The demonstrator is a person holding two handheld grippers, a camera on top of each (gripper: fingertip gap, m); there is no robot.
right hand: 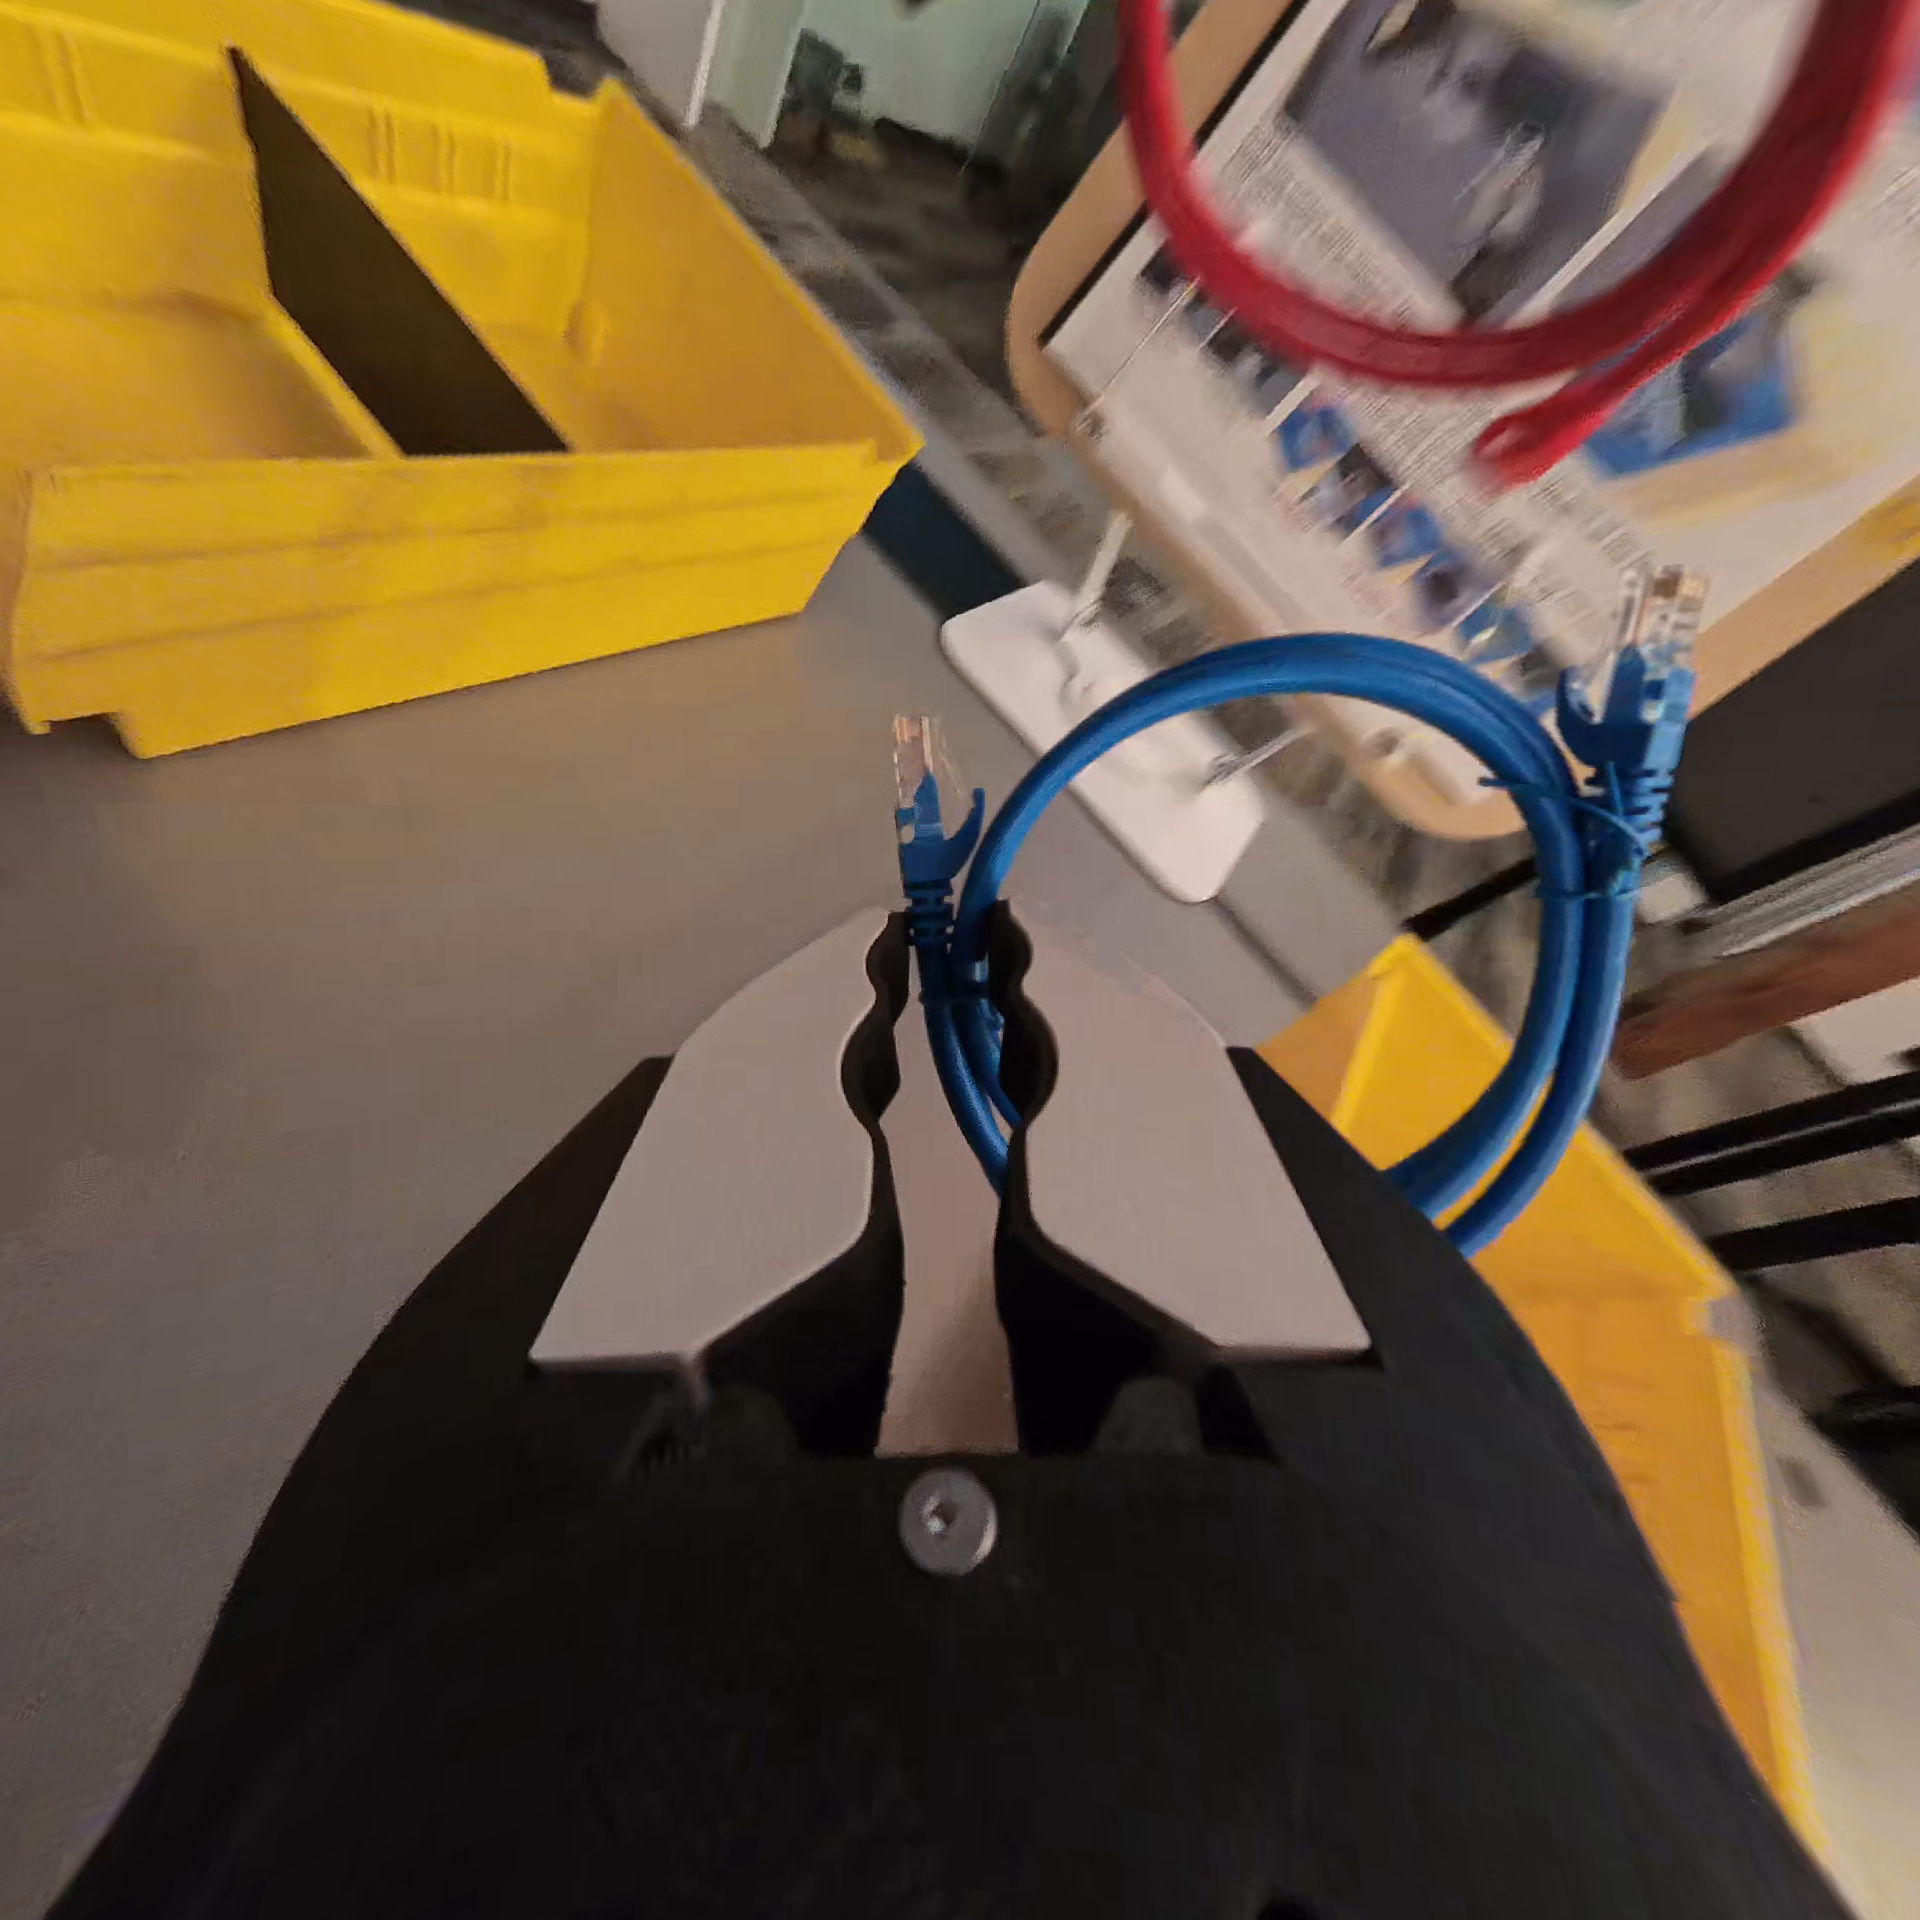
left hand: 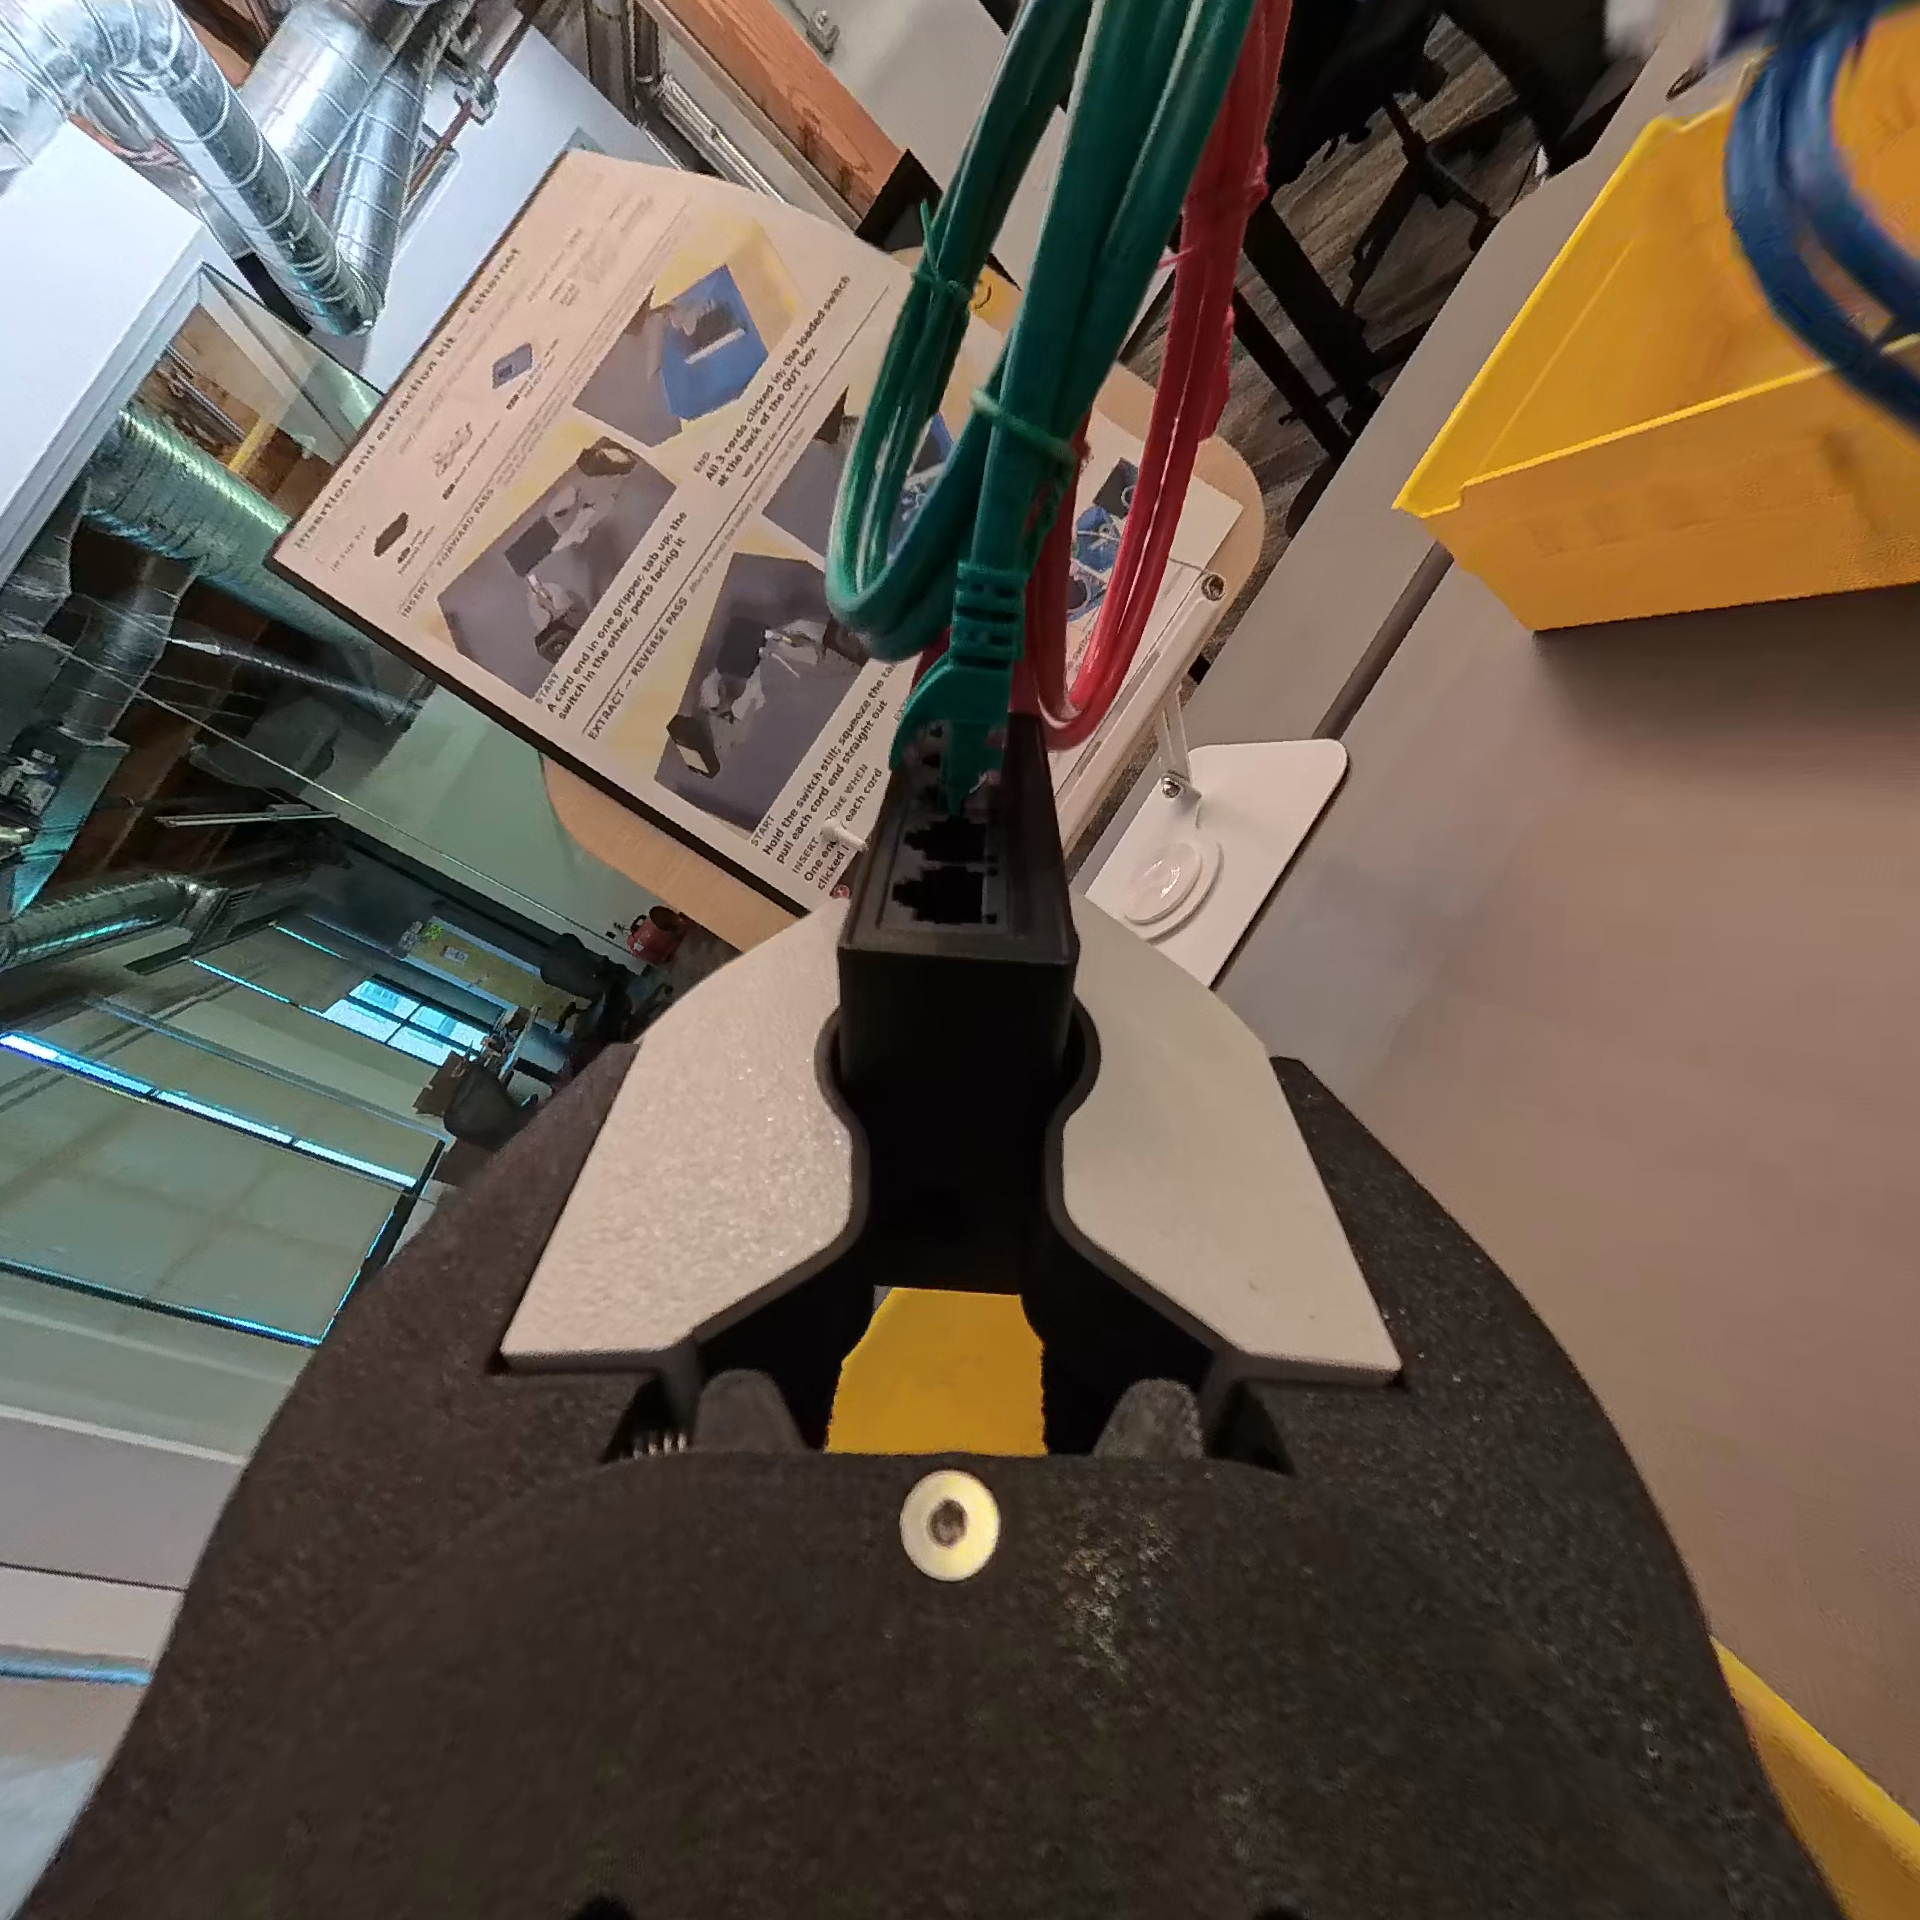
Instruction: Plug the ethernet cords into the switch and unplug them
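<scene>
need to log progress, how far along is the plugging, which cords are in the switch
Done: the green cord and the red cord already run into the black switch, which the left gripper clamps. In hand: the right gripper grips the blue cord, its plug free in the air. Left: seat the blue plug in one of the open ports, then unplug all three.

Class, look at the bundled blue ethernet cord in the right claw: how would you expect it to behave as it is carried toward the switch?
The blue cord probably behaves floppily: its tied loop hangs outside the right claw. It looks light. The short plug end stands straight, so likely stiff enough to aim.
</scene>
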